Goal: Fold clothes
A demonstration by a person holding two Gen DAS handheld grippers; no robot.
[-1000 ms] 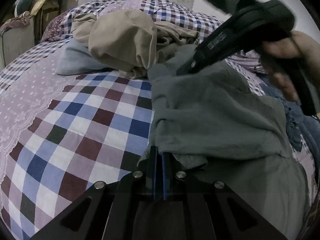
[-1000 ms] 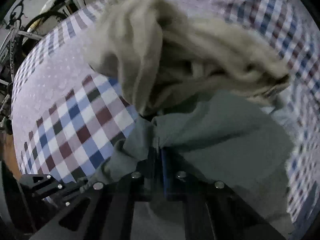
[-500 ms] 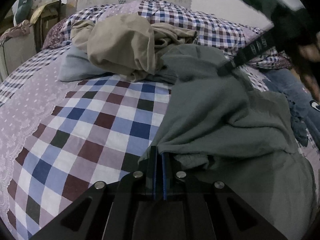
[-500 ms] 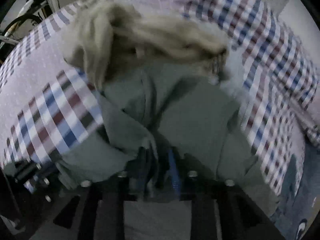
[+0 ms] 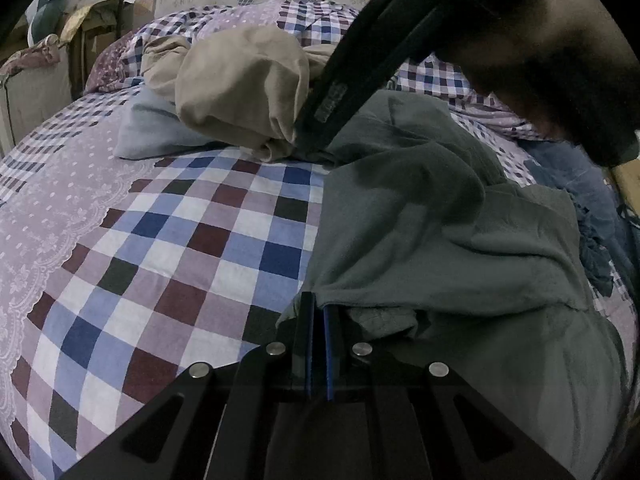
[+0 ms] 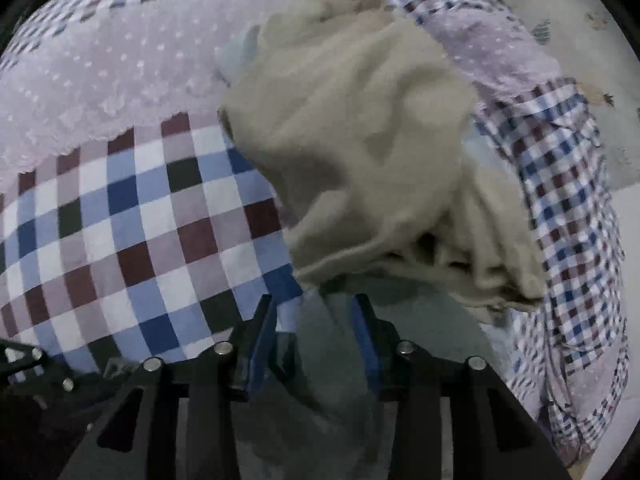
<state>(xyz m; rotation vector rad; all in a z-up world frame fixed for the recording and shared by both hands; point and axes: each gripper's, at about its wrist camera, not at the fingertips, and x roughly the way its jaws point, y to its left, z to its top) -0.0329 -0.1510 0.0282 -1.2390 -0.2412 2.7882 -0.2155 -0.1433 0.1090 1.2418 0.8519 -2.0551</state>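
Observation:
A grey garment lies rumpled on the checked bed cover. My left gripper is shut on its near edge. In the left wrist view my right gripper reaches down to the garment's far edge, beside a beige garment, with a hand holding it. In the right wrist view the right gripper has its jaws apart, and grey garment cloth lies loose between its blue pads. The beige garment is heaped just ahead of it.
A light blue cloth lies under the beige heap at the left. Denim clothing is piled on the bed's right side. The lilac dotted part of the cover stretches to the left. Furniture and clutter stand beyond the bed.
The right gripper came back down to the grey garment's far edge by the beige heap and its jaws opened, releasing the cloth. The left gripper stayed shut and still.

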